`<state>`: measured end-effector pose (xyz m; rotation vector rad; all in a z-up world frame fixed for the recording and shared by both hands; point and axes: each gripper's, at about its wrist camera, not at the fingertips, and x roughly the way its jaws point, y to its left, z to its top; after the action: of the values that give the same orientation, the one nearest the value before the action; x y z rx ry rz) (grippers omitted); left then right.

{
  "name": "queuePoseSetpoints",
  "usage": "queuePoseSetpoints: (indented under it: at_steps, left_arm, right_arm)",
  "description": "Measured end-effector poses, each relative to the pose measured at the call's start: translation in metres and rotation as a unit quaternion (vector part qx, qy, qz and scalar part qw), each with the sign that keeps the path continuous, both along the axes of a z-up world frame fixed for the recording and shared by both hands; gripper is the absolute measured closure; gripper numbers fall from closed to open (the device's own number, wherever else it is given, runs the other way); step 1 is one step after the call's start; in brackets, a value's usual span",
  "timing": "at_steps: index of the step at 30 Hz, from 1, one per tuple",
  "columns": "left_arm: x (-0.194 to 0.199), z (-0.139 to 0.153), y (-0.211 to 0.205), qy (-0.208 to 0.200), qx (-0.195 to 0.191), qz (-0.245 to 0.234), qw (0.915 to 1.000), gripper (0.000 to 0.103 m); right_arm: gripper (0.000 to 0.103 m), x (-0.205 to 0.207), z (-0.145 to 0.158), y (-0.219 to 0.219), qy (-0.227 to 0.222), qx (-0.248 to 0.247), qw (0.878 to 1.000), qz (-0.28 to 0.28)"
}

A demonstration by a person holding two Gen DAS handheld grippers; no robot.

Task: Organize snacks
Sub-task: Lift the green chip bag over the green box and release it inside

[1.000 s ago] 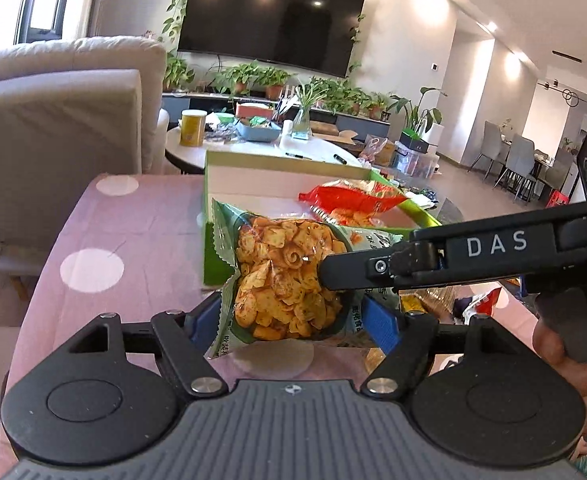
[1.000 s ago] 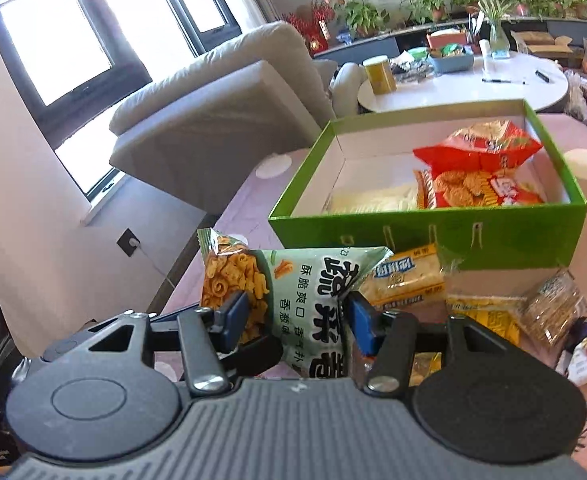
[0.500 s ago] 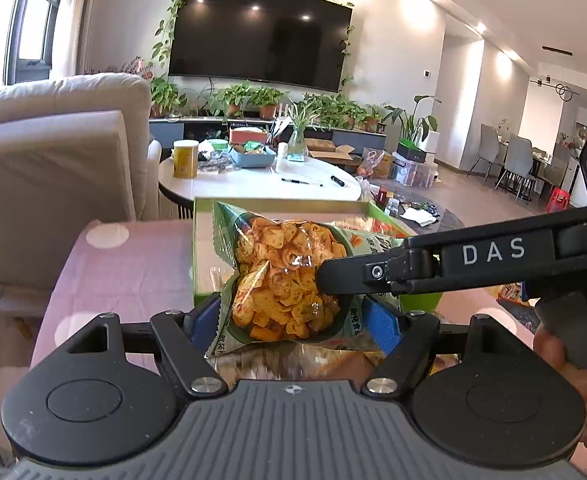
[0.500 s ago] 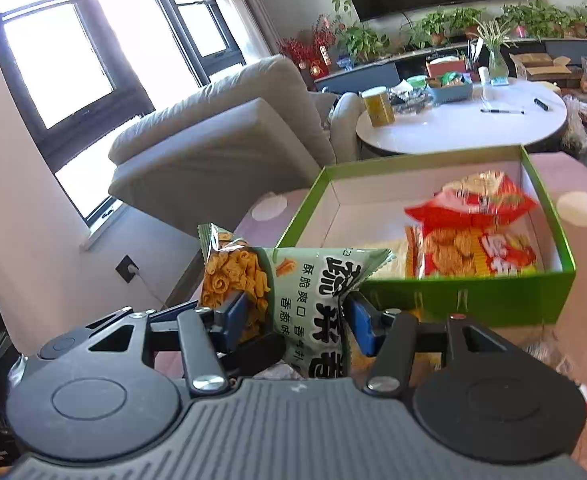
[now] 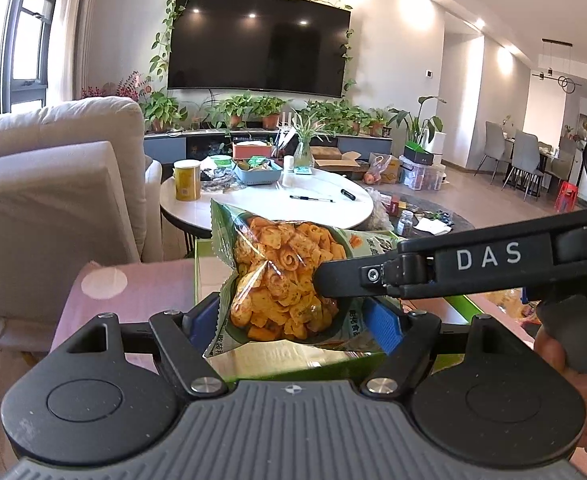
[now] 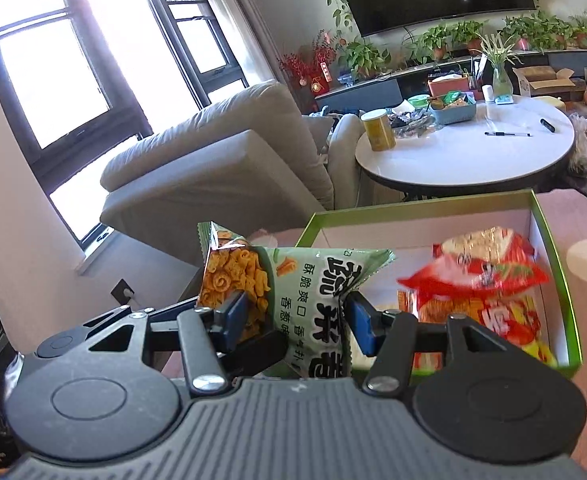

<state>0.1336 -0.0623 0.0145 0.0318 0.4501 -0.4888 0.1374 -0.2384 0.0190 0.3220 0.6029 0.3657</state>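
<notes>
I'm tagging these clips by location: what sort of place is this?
A home living room, most likely: a wall-mounted TV, a beige sofa, and a round white coffee table, with dining chairs beyond.

Each hand-held gripper [image 5: 289,320] is black with a ribbed grey base along the bottom of the frame, blue pads [image 5: 379,322], silver screws [image 5: 203,385] and white "DAS" lettering [image 5: 488,255] at right.

"DAS" printed in white on the right gripper [image 5: 487,257], Chinese characters "酥脆爽口" and "香葱" printed on the green snack bag [image 6: 317,300]
</notes>
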Motion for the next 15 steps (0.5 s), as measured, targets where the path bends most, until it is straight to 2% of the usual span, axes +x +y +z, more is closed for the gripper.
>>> queuePoseSetpoints:
  at_steps: [15]
  left_arm:
    - [0.051, -0.01, -0.01, 0.02, -0.004, 0.01, 0.9997, 0.03]
  right_arm:
    - [0.037, 0.046, -0.008, -0.005, 0.007, -0.008, 1.0, 0.002]
